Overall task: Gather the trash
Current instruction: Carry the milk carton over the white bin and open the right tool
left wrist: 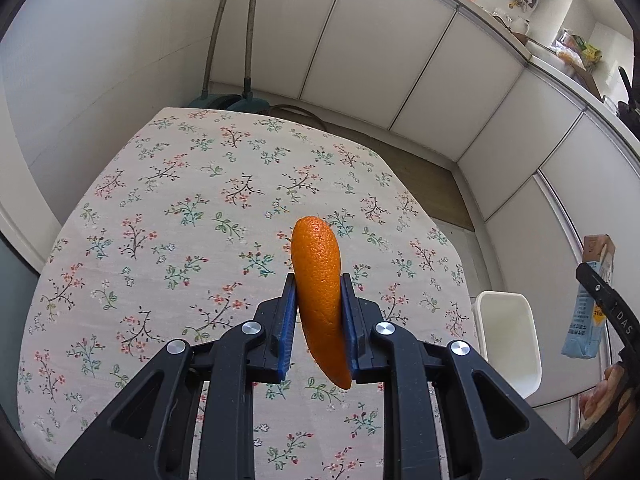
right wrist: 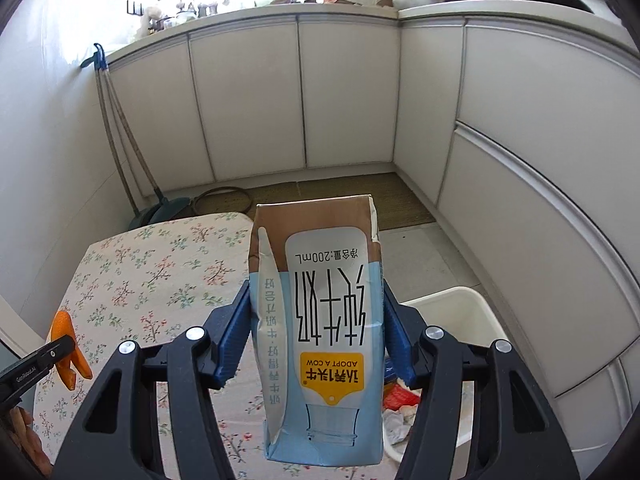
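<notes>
The left gripper [left wrist: 319,320] has its blue-padded jaws clamped on a curved strip of orange peel [left wrist: 320,296], which stands on edge between the pads and hangs clear above the table with the floral cloth [left wrist: 160,220]. The right gripper [right wrist: 316,332] is closed on a crushed blue, white and brown milk carton [right wrist: 324,336], held upside down with its printed face toward the camera, over the near corner of the table and beside the bin.

The white plastic waste bin [right wrist: 472,304] stands on the floor just off the table's right edge. In the right wrist view it already holds some crumpled white paper [right wrist: 394,420] and a red wrapper [right wrist: 400,396], so part of the collecting appears done.

No other rubbish shows on the cloth that either view covers; the nearest part of it is hidden behind the grippers. Judging from this, the table looks close to cleared, and what is left is to carry the peel and the carton over the bin and let them drop in. Neither piece is above its opening yet, the peel being the farther of the two.
</notes>
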The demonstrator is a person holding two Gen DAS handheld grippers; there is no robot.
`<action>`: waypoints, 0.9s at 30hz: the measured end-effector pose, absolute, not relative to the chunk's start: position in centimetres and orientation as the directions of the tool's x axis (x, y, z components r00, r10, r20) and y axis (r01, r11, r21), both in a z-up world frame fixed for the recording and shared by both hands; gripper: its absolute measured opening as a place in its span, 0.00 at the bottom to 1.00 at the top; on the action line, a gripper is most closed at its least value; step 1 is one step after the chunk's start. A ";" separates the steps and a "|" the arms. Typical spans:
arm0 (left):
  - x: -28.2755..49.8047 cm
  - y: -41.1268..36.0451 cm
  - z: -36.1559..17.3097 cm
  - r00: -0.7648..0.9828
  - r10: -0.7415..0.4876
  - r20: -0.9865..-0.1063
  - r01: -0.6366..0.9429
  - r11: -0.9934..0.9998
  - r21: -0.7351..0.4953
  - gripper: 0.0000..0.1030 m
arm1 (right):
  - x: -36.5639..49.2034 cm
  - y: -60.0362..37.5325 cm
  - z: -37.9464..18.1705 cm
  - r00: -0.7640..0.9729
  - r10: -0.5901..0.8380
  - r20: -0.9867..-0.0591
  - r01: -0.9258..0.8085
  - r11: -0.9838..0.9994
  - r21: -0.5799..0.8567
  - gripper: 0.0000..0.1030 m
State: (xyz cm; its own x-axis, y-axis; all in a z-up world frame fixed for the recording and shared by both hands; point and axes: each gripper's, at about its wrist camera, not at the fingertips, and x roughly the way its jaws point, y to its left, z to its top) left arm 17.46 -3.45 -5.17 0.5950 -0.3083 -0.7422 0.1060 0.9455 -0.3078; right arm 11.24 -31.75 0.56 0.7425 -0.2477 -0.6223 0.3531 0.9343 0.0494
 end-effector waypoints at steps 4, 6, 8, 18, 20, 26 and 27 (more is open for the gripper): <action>17.4 -5.5 -5.7 0.584 -0.318 -0.747 0.133 0.945 -0.298 0.19 | 9.9 -35.3 0.9 0.733 -0.315 -0.602 0.421 0.906 0.040 0.57; 17.3 -6.3 -5.9 0.580 -0.321 -0.749 0.146 0.945 -0.292 0.19 | 9.2 -36.9 1.0 0.728 -0.343 -0.594 0.454 0.890 0.042 0.57; 17.2 -7.1 -6.1 0.575 -0.327 -0.749 0.158 0.944 -0.291 0.19 | 8.7 -38.5 1.1 0.720 -0.383 -0.578 0.492 0.870 0.036 0.57; 16.2 -12.1 -6.2 0.563 -0.363 -0.742 0.241 0.932 -0.273 0.19 | 6.9 -44.9 0.1 0.659 -0.500 -0.562 0.605 0.796 0.001 0.67; 16.0 -13.1 -6.0 0.562 -0.369 -0.740 0.257 0.928 -0.268 0.19 | 6.2 -45.9 0.2 0.657 -0.505 -0.560 0.617 0.787 0.014 0.76; 15.8 -16.9 -5.7 0.539 -0.419 -0.731 0.296 0.907 -0.301 0.19 | 3.7 -47.8 1.0 0.652 -0.537 -0.535 0.653 0.756 0.037 0.88; 15.7 -17.8 -5.6 0.533 -0.431 -0.729 0.310 0.900 -0.305 0.19 | 3.4 -48.2 1.1 0.648 -0.543 -0.534 0.661 0.749 0.040 0.88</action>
State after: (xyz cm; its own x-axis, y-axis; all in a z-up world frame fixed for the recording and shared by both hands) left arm 15.71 -17.79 -5.57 0.5326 -0.4307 -0.7286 0.3103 0.9003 -0.3053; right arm 3.37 -48.19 1.12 0.6481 -0.5433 -0.5336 0.6610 0.7494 0.0397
